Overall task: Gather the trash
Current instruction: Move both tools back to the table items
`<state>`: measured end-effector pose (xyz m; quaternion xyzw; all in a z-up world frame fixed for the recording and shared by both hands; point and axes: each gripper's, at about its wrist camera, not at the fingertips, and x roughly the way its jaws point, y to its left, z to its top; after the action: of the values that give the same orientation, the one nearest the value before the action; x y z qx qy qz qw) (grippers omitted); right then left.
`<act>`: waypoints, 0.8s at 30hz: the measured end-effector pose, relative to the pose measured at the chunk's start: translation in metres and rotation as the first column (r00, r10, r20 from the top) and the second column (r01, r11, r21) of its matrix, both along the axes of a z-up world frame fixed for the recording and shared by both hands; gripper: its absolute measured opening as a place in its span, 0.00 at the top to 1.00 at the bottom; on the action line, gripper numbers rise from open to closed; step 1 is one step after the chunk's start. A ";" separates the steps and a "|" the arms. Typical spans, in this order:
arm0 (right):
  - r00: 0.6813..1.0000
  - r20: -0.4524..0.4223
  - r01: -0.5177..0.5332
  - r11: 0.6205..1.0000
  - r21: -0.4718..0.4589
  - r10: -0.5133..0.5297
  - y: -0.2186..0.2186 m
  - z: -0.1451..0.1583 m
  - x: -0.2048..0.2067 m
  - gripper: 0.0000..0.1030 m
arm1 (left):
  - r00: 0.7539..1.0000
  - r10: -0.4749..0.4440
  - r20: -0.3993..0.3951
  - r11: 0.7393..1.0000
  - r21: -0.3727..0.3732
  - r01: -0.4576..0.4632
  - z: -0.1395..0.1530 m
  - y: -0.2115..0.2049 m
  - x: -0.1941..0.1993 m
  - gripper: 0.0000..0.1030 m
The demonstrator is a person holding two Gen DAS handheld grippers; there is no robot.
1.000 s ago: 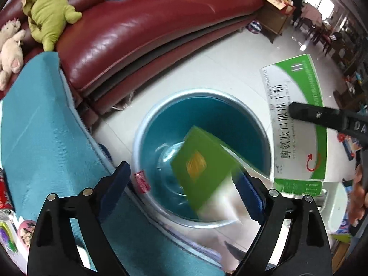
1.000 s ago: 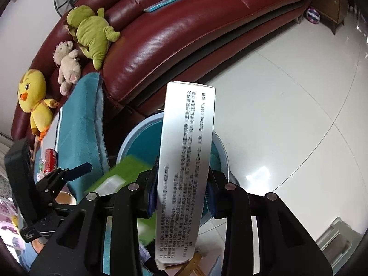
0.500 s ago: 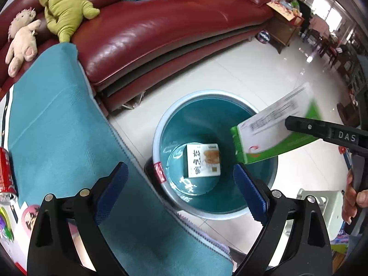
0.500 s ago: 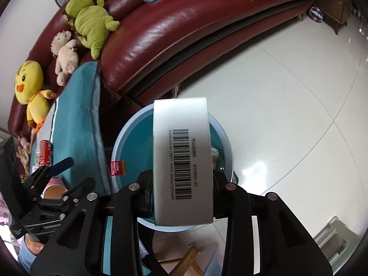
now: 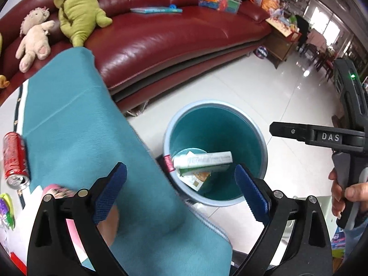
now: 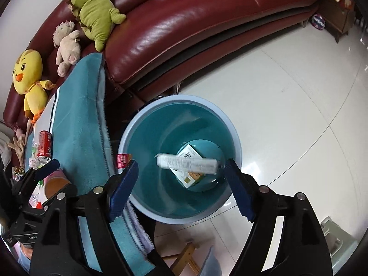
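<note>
The right gripper [image 6: 180,181] is wide open and holds nothing. Right under it sits the blue bin [image 6: 232,128] on the white floor [image 6: 287,92]. Inside lies a long white box [image 6: 186,162], blurry, on top of a small box [image 6: 191,177] that is half hidden. The left gripper [image 5: 180,188] is wide open too, with the bin [image 5: 262,142] ahead of it. A red can [image 5: 15,156] lies far to its left on the teal cloth [image 5: 76,124]
</note>
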<state>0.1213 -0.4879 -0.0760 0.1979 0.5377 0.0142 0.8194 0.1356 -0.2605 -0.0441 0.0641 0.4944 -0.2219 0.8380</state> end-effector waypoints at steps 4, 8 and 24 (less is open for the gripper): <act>0.999 -0.009 -0.034 0.999 0.002 0.034 0.022 0.009 0.001 0.28 | 0.998 0.049 0.029 0.999 -0.007 -0.049 0.013 0.037 -0.013 0.07; 0.995 -0.001 -0.103 0.995 -0.003 0.103 0.067 0.020 0.004 0.27 | 0.990 0.128 0.056 0.992 -0.005 -0.128 0.025 0.088 -0.024 0.07; 0.876 -0.005 -0.482 0.874 -0.058 0.482 0.311 0.060 0.032 0.27 | 0.823 0.565 0.062 0.825 -0.023 -0.565 0.042 0.354 -0.078 0.06</act>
<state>0.1532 -0.1767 -0.0162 0.0343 0.5664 0.2035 0.7979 0.0577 0.0936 -0.0017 -0.0790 0.4629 0.0373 0.8821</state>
